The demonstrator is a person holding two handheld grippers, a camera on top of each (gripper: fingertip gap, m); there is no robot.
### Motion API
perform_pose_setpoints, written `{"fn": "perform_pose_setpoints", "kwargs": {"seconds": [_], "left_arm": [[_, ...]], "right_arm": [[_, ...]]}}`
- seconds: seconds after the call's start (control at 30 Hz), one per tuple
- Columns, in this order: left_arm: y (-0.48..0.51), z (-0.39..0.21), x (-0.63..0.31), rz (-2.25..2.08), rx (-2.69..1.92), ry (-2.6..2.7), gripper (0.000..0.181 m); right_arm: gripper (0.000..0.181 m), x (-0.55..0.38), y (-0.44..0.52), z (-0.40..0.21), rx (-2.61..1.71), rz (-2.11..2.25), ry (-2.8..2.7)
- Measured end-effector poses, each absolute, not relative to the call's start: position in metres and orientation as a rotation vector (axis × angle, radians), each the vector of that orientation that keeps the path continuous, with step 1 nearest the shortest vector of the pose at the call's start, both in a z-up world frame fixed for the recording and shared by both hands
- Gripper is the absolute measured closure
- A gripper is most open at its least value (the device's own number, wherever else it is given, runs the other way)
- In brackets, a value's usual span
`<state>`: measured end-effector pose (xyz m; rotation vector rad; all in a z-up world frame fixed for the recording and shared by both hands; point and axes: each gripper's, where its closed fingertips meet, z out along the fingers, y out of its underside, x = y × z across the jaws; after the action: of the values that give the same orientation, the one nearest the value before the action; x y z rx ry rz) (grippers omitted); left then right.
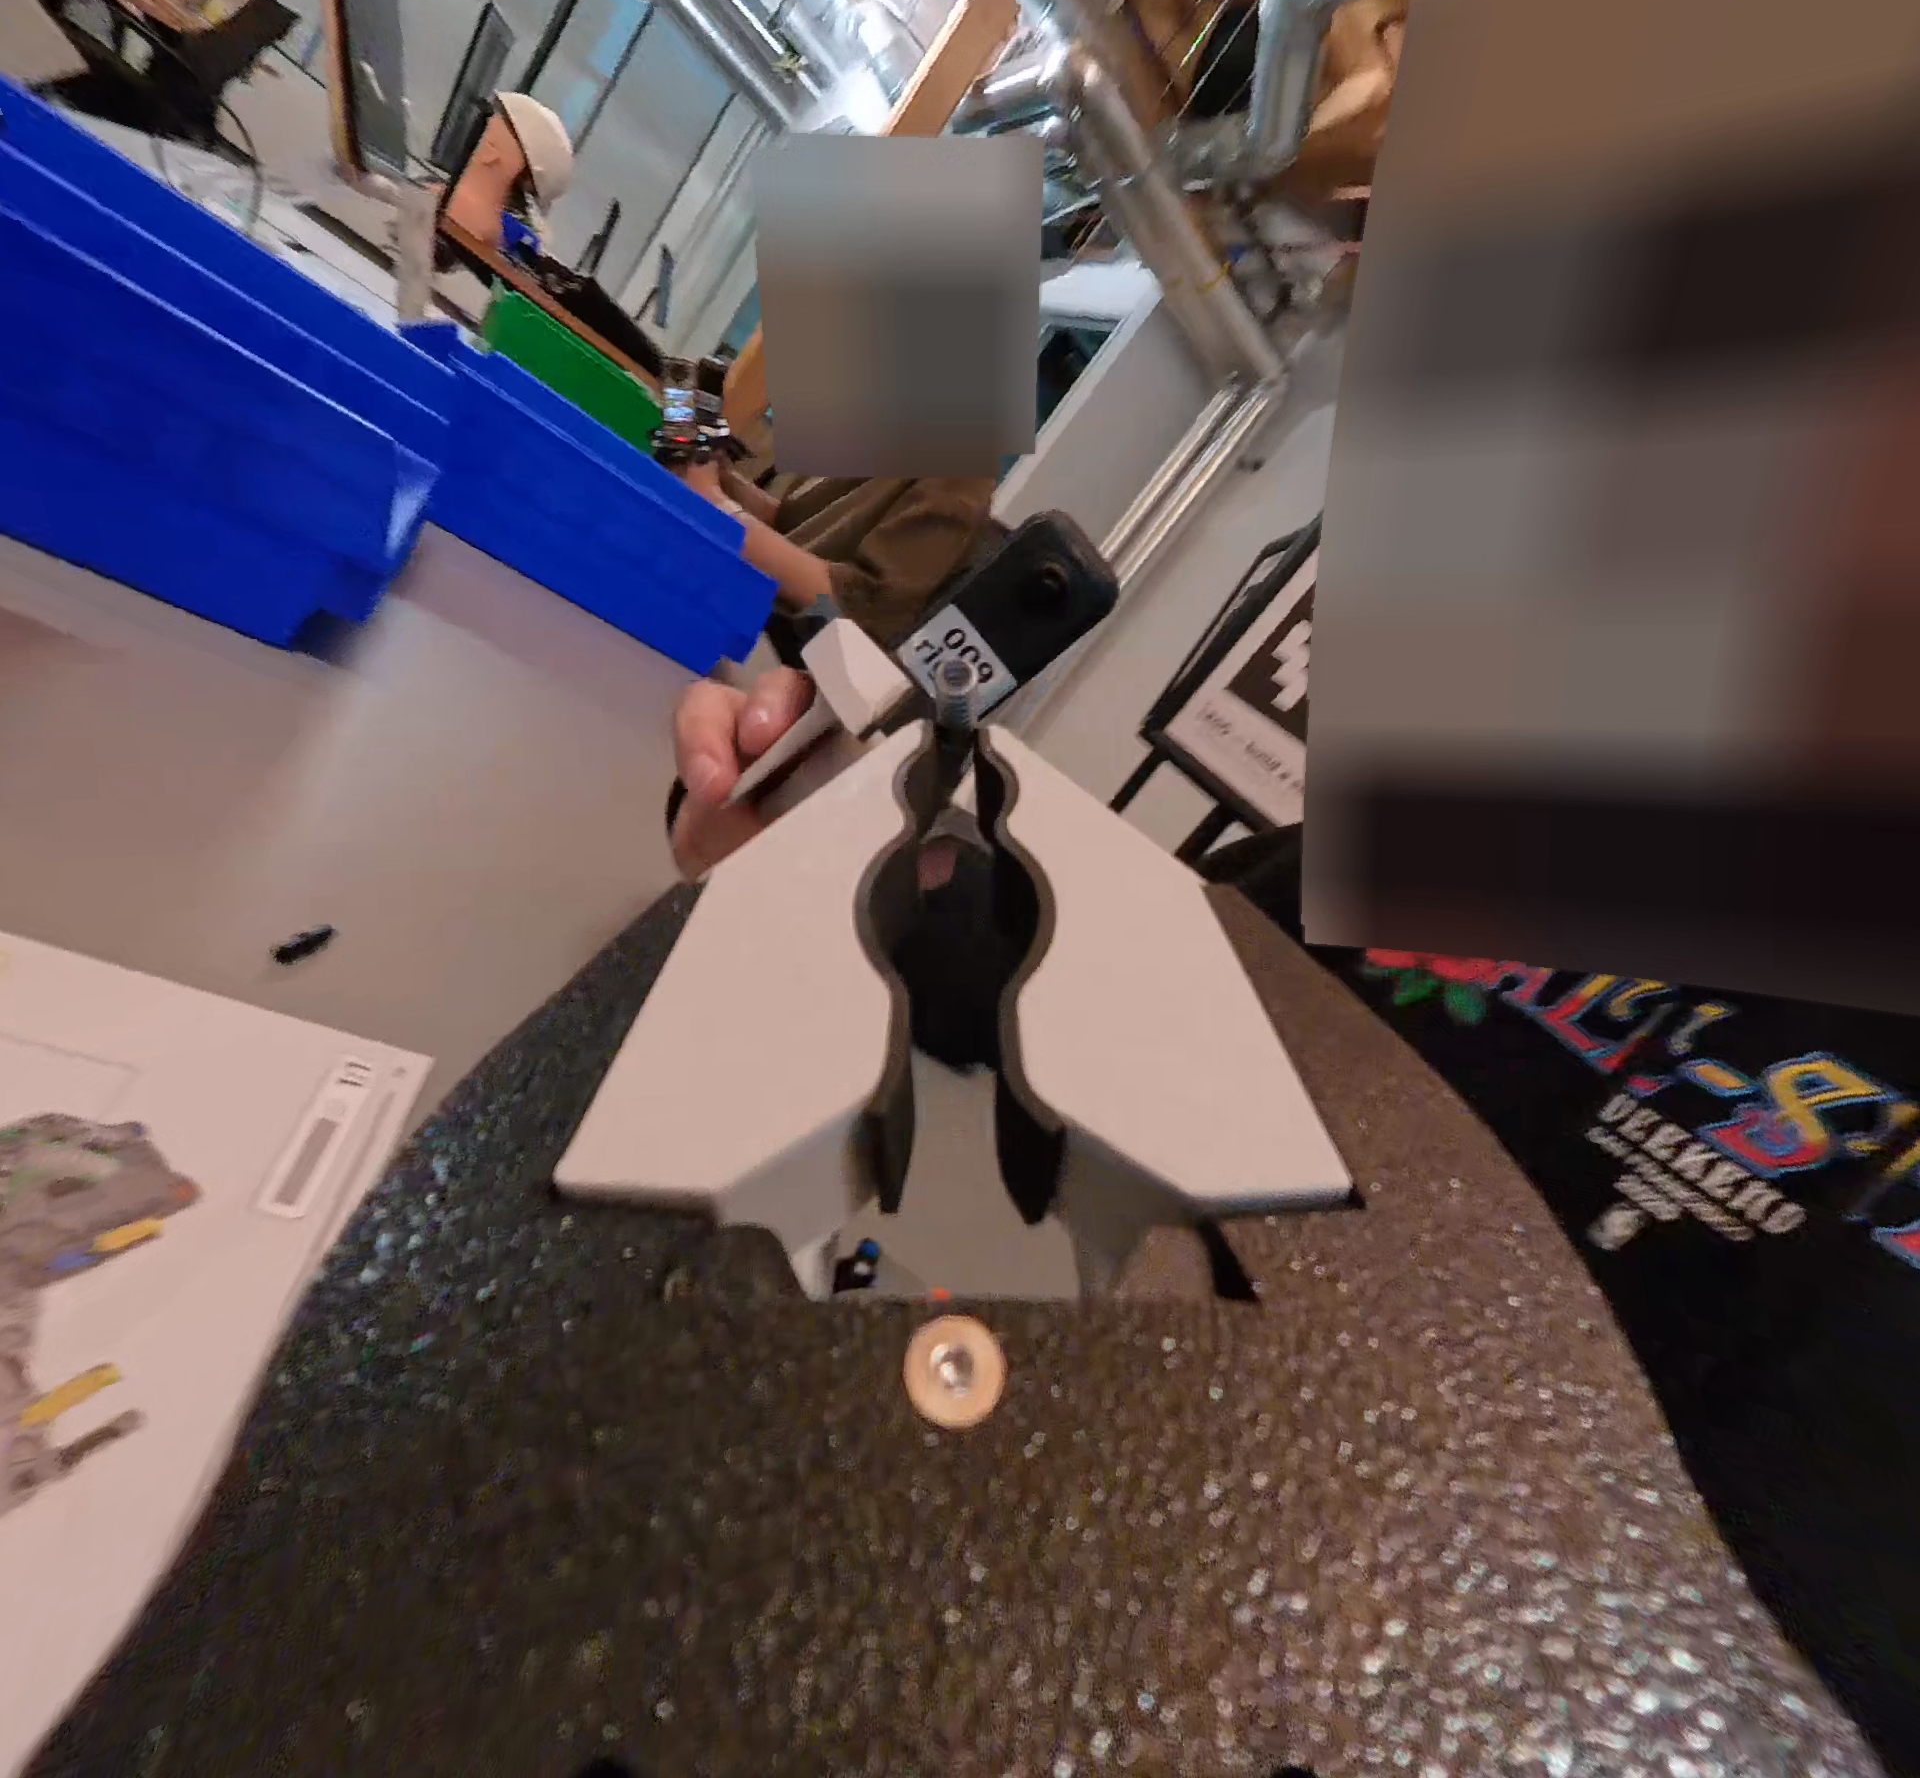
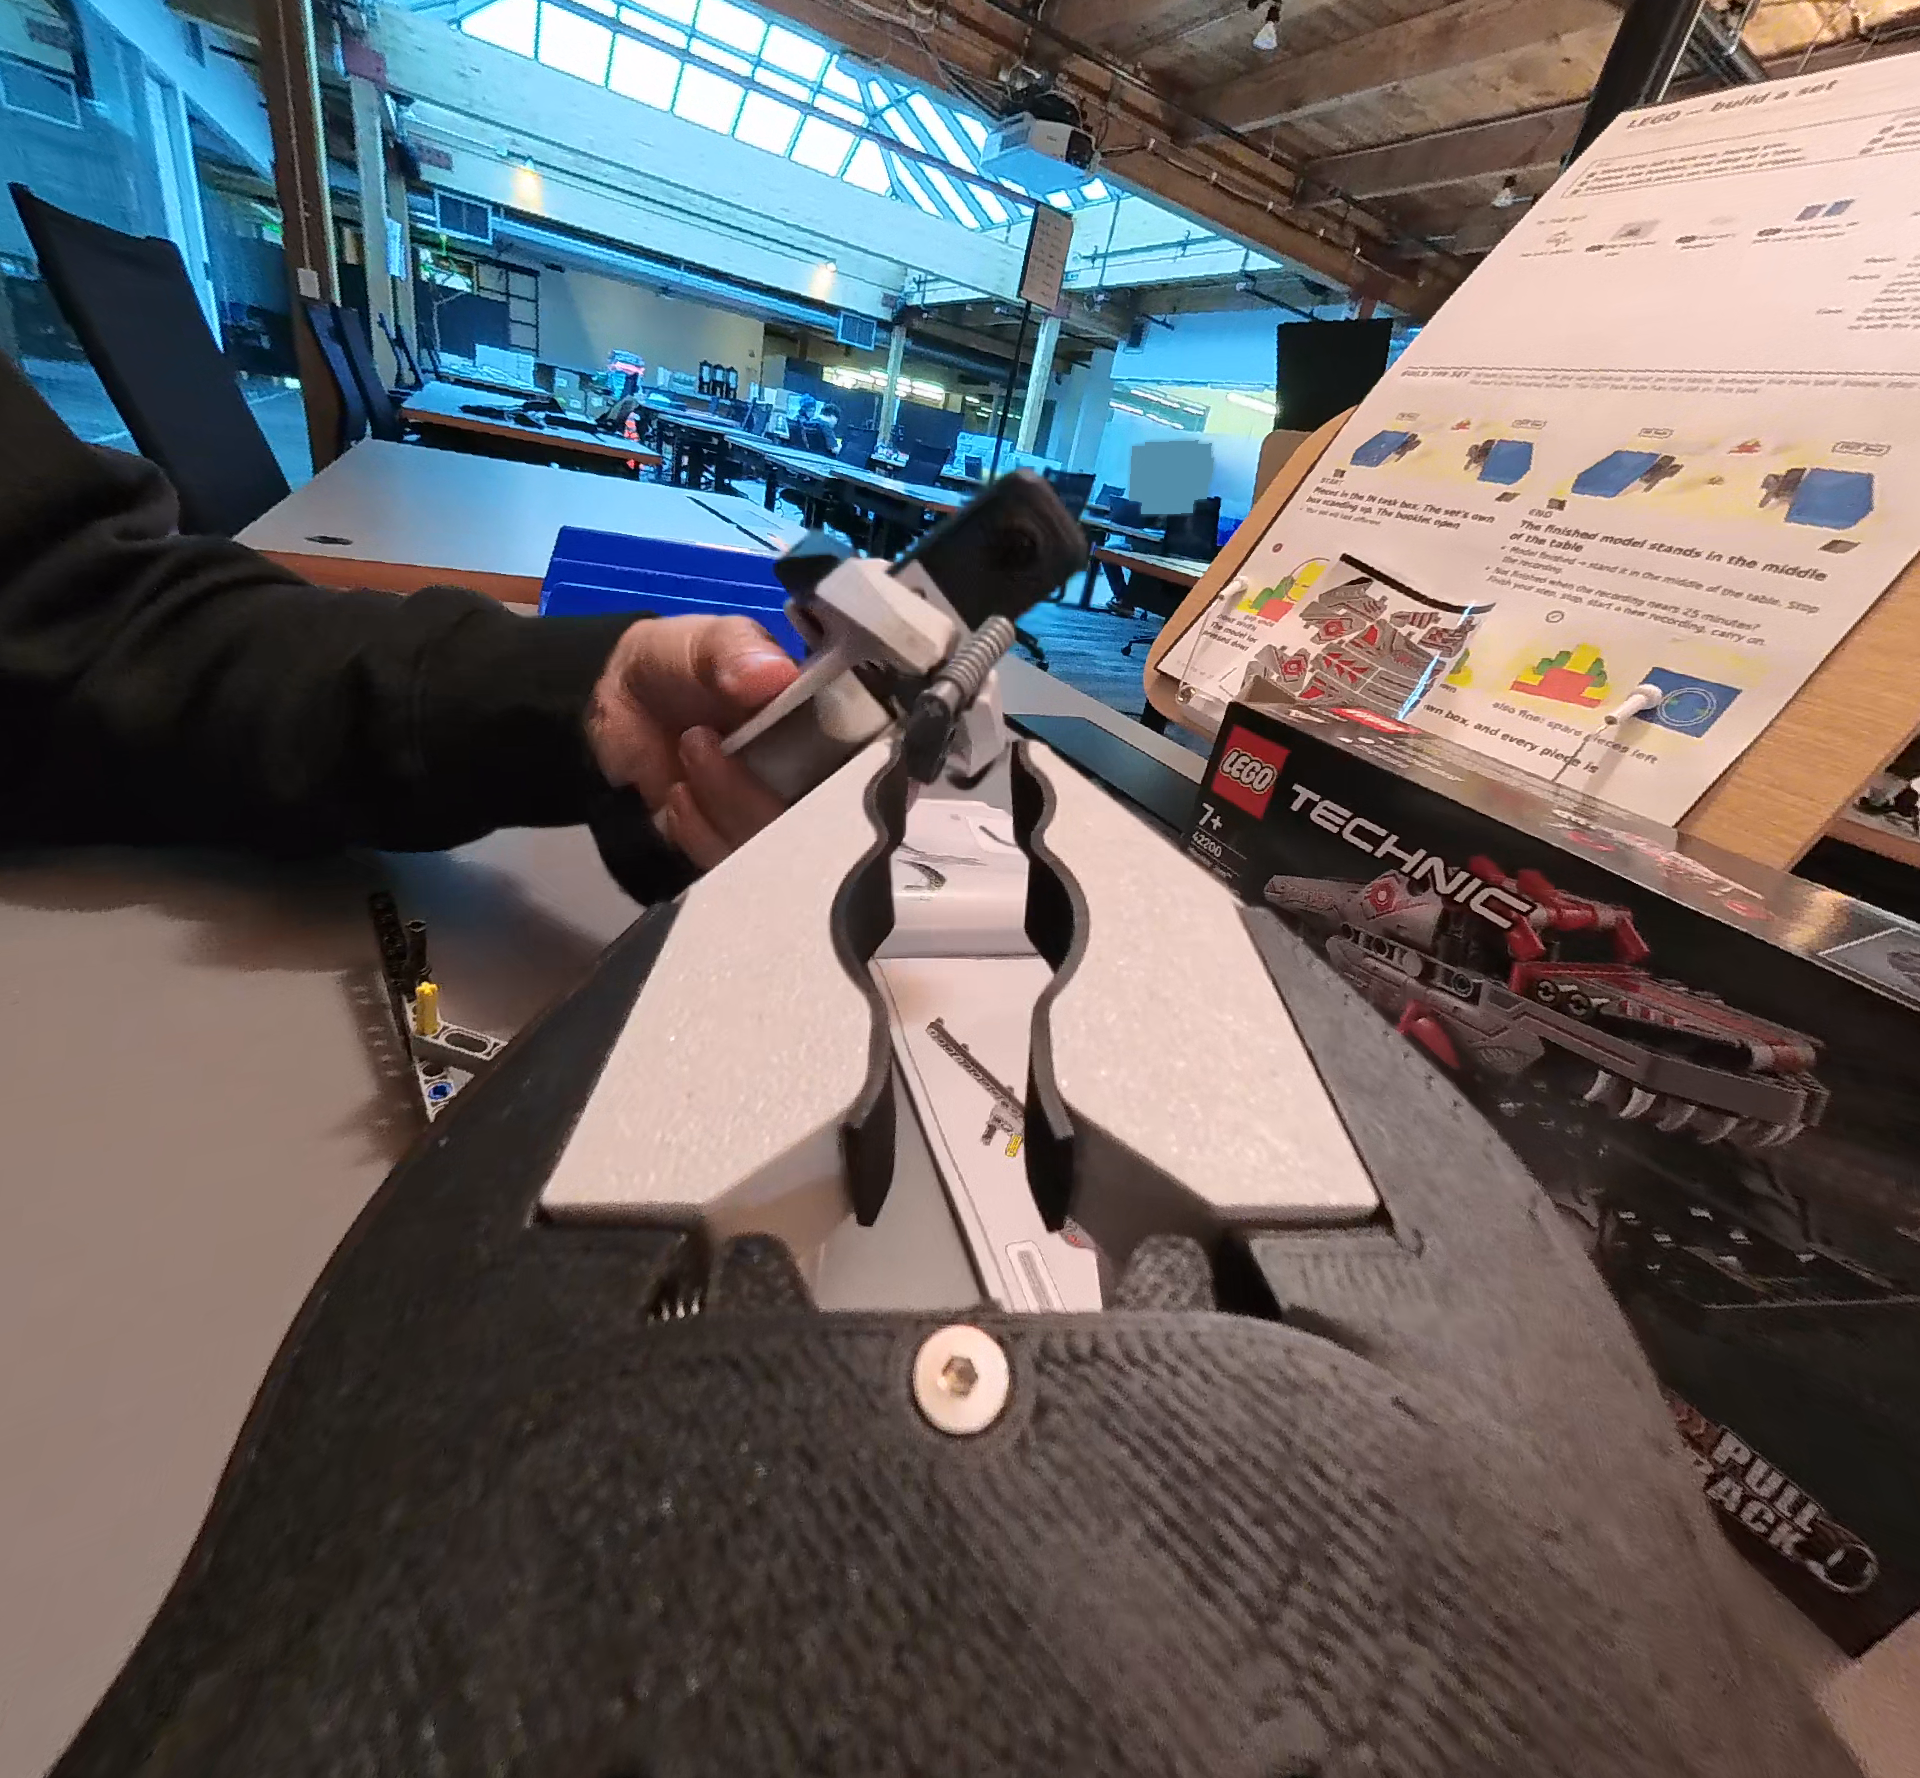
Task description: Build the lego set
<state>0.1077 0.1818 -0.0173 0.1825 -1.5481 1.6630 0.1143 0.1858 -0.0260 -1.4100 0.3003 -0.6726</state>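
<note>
1. Left gripper (image 1: 948,772) is raised off the table and aimed at the other gripper. Its fingers sit with a narrow gap between them at the tips, nothing pinched as far as I can see.
2. Right gripper (image 2: 951,783) looks the same: fingers slightly apart at the tips, nothing between them, pointed straight at the left gripper.
3. So the two grippers face each other nearly tip to tip. In each wrist view you can see the hand (image 2: 686,731) wrapped round the opposite handle, with a black sleeve (image 2: 260,679) behind it.
4. The lego box (image 2: 1558,980), black with a grey and red vehicle pictured on it, lies flat on the table to the right.
5. Behind the box an instruction board (image 2: 1621,481) leans back on a wooden stand.
6. The open booklet (image 1: 156,1240) lies on the table (image 1: 312,793), and a page of it shows between the right gripper's fingers.
7. A few loose pieces (image 2: 426,1022), one a yellow pin, sit on the table to the left.
8. A small black piece (image 1: 303,942) lies alone near the booklet.
9. Blue bins (image 1: 260,440) are stacked farther back.
</note>
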Motion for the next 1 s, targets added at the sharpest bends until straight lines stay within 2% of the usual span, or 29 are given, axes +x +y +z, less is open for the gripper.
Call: {"fn": "perform_pose_setpoints", "kwargs": {"seconds": [0.03, 0.2, 0.3, 0.5, 0.8, 1.0], "left_arm": [[0.181, -0.017, 0.108, 1.692, 0.165, -1.591, 0.179], [0.179, -0.024, 0.109, 1.793, 0.068, -1.863, 0.178], [0.178, -0.037, 0.118, 1.862, -0.040, -2.164, 0.178], [0.179, -0.056, 0.135, 1.892, -0.408, -2.809, 0.177], [0.179, -0.073, 0.132, 1.694, -0.744, -3.117, 0.177], [0.185, -0.097, 0.126, 1.490, -0.771, -3.105, 0.181]], "right_arm": [[0.164, 0.114, 0.186, -0.026, -1.409, -0.672, 0.299], [0.167, 0.115, 0.186, -0.029, -1.419, -0.674, 0.300], [0.162, 0.117, 0.186, -0.033, -1.440, -0.664, 0.308], [0.165, 0.117, 0.188, -0.035, -1.464, -0.714, 0.283], [0.164, 0.124, 0.193, -0.055, -1.594, -0.820, 0.254], [0.176, 0.125, 0.191, -0.076, -1.726, -0.744, 0.275]]}}
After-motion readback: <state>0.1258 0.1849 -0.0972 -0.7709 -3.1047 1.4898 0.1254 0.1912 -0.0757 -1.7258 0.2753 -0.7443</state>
